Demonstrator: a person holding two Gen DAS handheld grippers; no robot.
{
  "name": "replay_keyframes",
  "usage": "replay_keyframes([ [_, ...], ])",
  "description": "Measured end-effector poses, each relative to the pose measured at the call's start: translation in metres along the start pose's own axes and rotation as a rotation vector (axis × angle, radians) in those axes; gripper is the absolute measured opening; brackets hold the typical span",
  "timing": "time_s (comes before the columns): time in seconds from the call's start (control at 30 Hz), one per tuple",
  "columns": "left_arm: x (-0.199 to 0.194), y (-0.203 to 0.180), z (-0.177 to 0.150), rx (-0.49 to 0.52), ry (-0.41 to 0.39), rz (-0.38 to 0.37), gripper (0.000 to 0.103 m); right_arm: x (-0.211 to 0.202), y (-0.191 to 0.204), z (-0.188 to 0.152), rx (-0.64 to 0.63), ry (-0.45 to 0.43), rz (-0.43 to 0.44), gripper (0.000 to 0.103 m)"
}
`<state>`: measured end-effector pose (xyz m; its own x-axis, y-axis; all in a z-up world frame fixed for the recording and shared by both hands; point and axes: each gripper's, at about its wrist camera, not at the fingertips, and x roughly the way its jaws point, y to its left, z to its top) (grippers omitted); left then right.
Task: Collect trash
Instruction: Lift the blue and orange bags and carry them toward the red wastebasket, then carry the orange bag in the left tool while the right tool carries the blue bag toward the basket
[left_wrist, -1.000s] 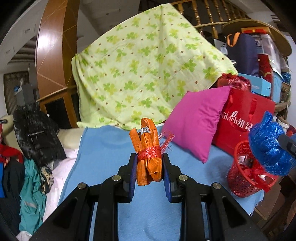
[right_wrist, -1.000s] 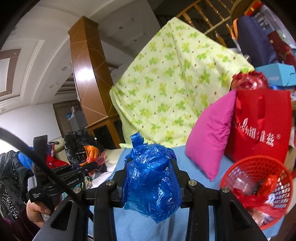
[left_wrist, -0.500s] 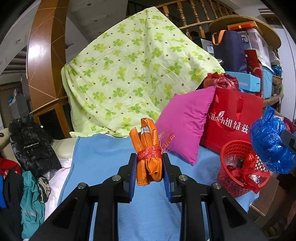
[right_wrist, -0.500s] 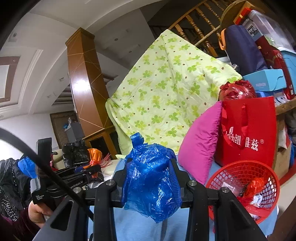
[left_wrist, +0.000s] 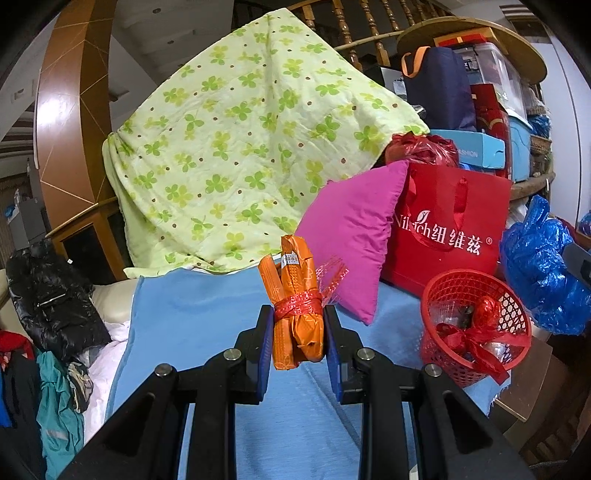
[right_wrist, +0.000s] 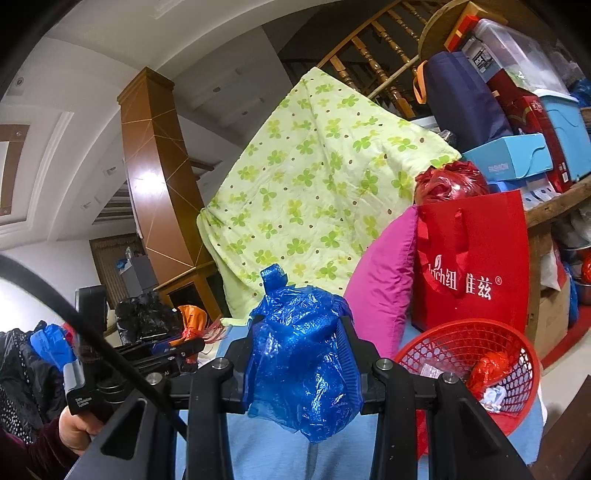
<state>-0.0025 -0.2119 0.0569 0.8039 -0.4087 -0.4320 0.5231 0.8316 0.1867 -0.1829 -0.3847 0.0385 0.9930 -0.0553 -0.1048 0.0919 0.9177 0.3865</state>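
My left gripper (left_wrist: 298, 338) is shut on an orange wrapper bundle (left_wrist: 295, 302) tied with red ribbon, held above the blue cloth (left_wrist: 207, 332). My right gripper (right_wrist: 301, 363) is shut on a crumpled blue plastic bag (right_wrist: 303, 354); that bag also shows at the right edge of the left wrist view (left_wrist: 539, 266). A red mesh basket (left_wrist: 517, 310) holding red wrappers and clear plastic stands at the cloth's right end, and also shows at the lower right of the right wrist view (right_wrist: 450, 339). The left gripper with its orange bundle (right_wrist: 192, 321) shows at the left of the right wrist view.
A magenta pillow (left_wrist: 354, 236) and a red paper bag (left_wrist: 450, 229) stand behind the basket. A green clover quilt (left_wrist: 251, 147) is draped at the back. Black and teal clothes (left_wrist: 55, 314) are heaped at the left. Boxes and bags (right_wrist: 517, 110) are stacked at the right.
Both grippers have moved right toward the basket, still holding their loads. The basket now sits nearer and lower in both views.
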Motion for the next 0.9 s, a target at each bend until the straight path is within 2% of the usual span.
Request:
replay_keyframes([
  [0.9, 0.030, -0.034, -0.006, 0.043, 0.065, -0.050, 0.028, -0.010, -0.042, -0.005, 0.085, -0.006, -0.054, 0.040],
])
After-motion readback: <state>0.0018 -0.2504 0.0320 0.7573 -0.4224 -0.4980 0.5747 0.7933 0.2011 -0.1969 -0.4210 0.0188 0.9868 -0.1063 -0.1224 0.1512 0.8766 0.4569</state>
